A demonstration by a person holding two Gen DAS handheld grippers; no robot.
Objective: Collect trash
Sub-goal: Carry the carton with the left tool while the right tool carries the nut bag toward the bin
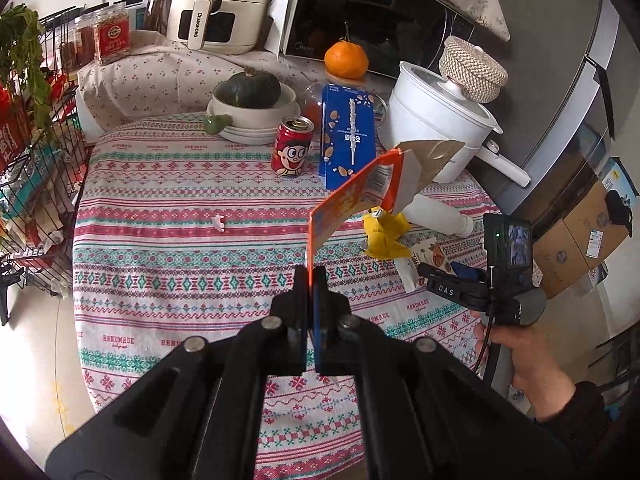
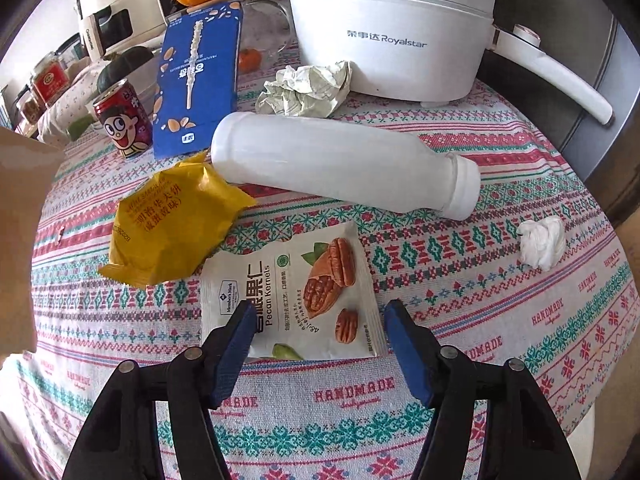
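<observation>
My left gripper is shut on an orange flattened carton and holds it upright above the table. My right gripper is open, its fingers on either side of a white pecan kernel packet lying flat on the cloth. Beside the packet lie a yellow wrapper, a white plastic bottle on its side, a crumpled paper ball and a white tissue wad. A small paper scrap lies mid-table in the left wrist view.
A blue box, a red can, a white electric pot, a bowl with a squash, an orange, a microwave and an air fryer stand at the back. A wire rack stands left, a fridge right.
</observation>
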